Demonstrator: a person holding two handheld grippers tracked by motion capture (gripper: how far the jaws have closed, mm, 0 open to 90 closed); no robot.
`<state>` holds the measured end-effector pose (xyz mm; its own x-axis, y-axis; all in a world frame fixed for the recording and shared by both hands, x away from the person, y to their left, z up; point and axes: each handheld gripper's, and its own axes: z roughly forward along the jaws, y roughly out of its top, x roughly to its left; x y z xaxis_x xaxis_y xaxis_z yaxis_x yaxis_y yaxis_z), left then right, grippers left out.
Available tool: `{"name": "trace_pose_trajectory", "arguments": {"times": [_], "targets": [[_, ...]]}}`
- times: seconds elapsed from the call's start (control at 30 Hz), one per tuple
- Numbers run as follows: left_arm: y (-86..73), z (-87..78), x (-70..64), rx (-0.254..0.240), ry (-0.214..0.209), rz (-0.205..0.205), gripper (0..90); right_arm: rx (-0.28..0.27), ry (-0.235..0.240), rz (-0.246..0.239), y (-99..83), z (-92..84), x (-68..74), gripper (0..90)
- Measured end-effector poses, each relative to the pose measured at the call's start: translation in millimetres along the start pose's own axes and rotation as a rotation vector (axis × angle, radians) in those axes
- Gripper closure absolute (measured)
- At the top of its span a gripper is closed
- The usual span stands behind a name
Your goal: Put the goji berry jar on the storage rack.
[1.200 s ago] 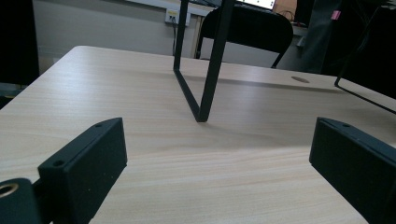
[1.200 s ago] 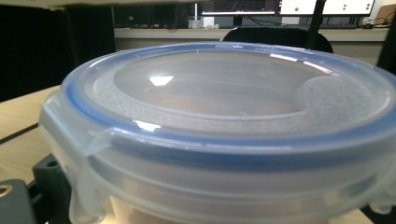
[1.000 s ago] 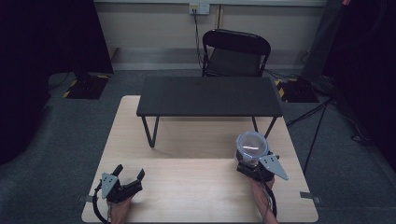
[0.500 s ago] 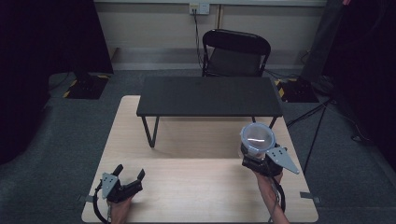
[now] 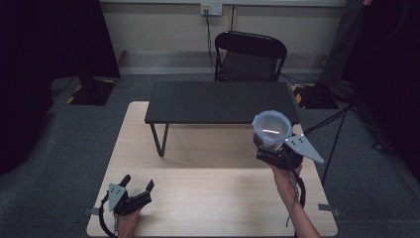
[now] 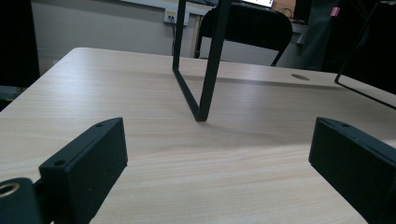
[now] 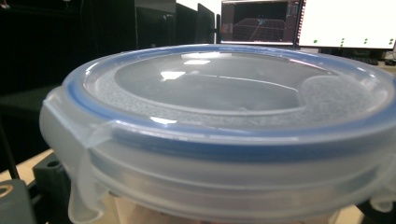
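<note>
At the near left corner of the pale wooden table (image 5: 198,198), the left gripper (image 5: 134,189) rests low over the surface, held in a hand (image 5: 126,223). Its jaws stand spread wide with nothing between them; in the left gripper view only bare tabletop lies in the gap.

To the right and a little farther on, the right gripper (image 5: 272,154) is raised above the table in the person's right hand (image 5: 283,177), the grey three-cornered plate (image 5: 303,148) jutting to the right. Its jaws pinch a round clear container (image 5: 271,130) from below, lifted well off the wood near the table's right edge. The container has a translucent snap-on lid (image 7: 233,88) with a blue seal ring, and a locking tab (image 7: 86,149) hangs down at its side.

Beyond both, a low black bench (image 5: 218,101) stands on the far half of the table; one thin metal leg (image 6: 205,60) shows in the left gripper view. Farther back on the floor sits a black folding chair (image 5: 250,57), then the wall with an outlet (image 5: 210,9).
</note>
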<state>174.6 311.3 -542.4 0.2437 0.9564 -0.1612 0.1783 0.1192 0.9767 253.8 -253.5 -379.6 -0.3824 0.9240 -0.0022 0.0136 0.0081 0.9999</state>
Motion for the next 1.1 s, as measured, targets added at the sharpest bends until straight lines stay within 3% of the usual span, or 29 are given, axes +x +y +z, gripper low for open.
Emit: {"name": "trace_pose_trajectory", "arguments": {"times": [0.3, 0.53, 0.67, 1.1], "targets": [[-0.1, 0.0, 0.4, -0.001, 0.000, -0.002, 3.5, -0.028, 0.033, 0.014, 40.7, 27.4, -0.5, 1.5], [-0.3, 0.0, 0.6, -0.002, 0.000, -0.003, 3.5, -0.011, 0.055, 0.034, 65.6, 55.1, 1.0, 1.6], [-0.1, 0.0, 0.9, -0.002, -0.001, 0.000, 3.5, 0.016, 0.062, 0.030, 79.0, 81.7, 5.1, 1.6], [-0.2, 0.3, 1.4, -0.003, 0.000, 0.000, 3.5, 0.069, 0.065, 0.042, 78.4, 141.4, 13.9, 1.6]]}}
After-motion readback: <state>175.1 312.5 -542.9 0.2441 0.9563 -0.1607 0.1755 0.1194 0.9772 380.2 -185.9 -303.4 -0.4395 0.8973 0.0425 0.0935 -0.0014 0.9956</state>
